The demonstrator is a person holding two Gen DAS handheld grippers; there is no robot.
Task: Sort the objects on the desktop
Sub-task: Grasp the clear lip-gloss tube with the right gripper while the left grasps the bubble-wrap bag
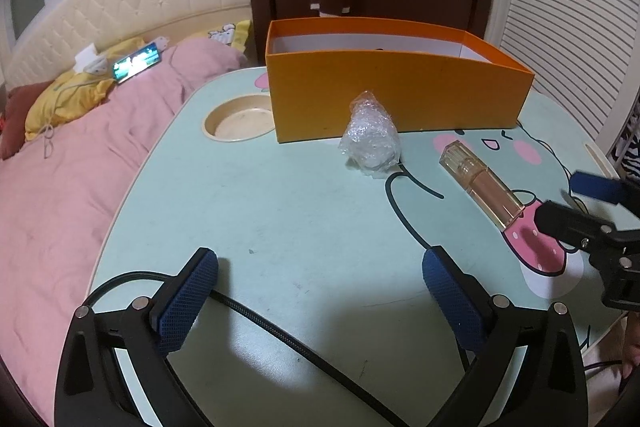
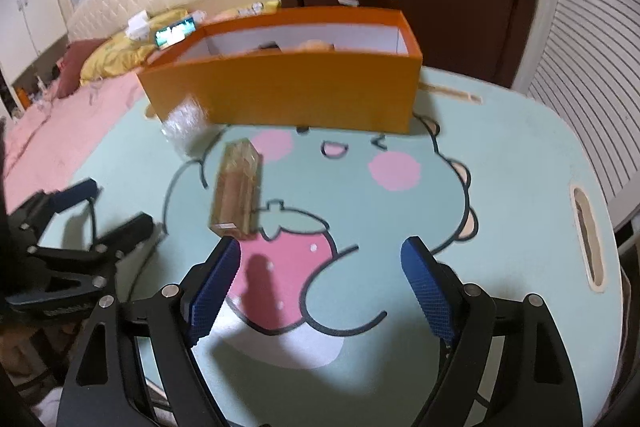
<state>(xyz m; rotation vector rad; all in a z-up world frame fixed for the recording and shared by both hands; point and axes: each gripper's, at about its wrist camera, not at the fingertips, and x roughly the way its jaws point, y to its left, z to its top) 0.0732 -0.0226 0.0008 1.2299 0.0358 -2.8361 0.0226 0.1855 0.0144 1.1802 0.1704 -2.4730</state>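
Note:
An orange box (image 1: 396,99) (image 2: 288,95) stands open at the back of the pale green table (image 1: 280,211) (image 2: 500,155); some items lie inside it, mostly hidden. A clear bubble-wrap bundle (image 1: 370,137) (image 2: 185,125) sits just in front of the box. A rectangular amber bottle (image 1: 482,185) (image 2: 236,187) lies flat on the cartoon print. My left gripper (image 1: 320,287) (image 2: 104,203) is open over bare table, well short of the bundle. My right gripper (image 2: 320,267) (image 1: 576,199) is open, its left fingertip close to the bottle's near end.
A round cup recess (image 1: 239,118) sits in the table left of the box. A black cable (image 1: 304,351) runs across the near table under my left gripper. A handle slot (image 2: 586,235) is cut at the right edge. A pink-covered bed (image 1: 72,187) borders the left.

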